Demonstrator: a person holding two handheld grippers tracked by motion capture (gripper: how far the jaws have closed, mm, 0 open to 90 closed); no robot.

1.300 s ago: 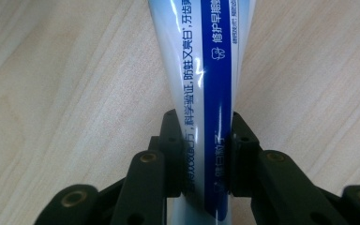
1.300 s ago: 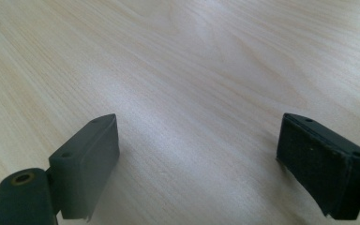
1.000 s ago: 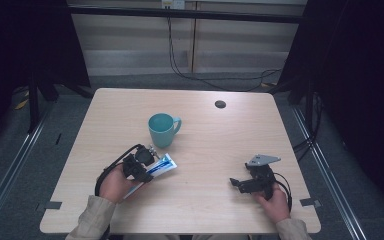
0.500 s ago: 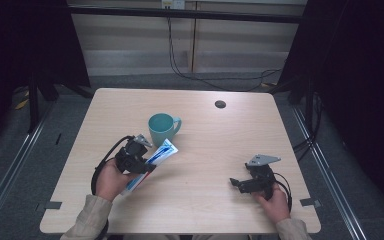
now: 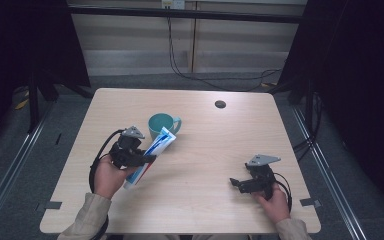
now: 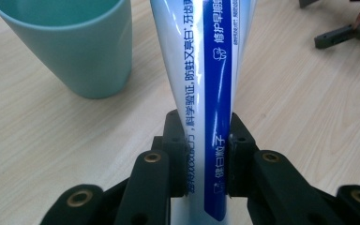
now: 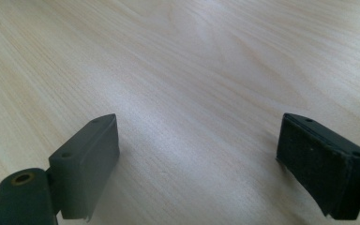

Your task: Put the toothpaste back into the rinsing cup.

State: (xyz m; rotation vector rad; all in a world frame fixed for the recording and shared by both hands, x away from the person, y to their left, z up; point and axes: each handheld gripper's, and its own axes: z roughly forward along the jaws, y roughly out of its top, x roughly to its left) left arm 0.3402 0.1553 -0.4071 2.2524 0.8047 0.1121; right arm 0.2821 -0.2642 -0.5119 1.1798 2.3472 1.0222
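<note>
High view: left gripper (image 5: 142,159) clamps blue-and-white toothpaste tube (image 5: 152,155), tube raised off wooden table (image 5: 205,135), tilted, upper end near teal mug (image 5: 161,124). Right gripper (image 5: 242,184) near table's front right, well apart from tube.

Left gripper view: jaws closed on tube (image 6: 206,93) mid-body; mug (image 6: 70,42) just beside, upper left.

Right gripper view: jaws spread wide, nothing between, bare tabletop (image 7: 192,70) below.

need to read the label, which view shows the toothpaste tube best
The left gripper view: the toothpaste tube runs up the middle, clamped between that gripper's jaws, its print sharp. The high view shows the whole tube small, held by the left gripper beside the cup. The right gripper view looks at bare table.
</note>
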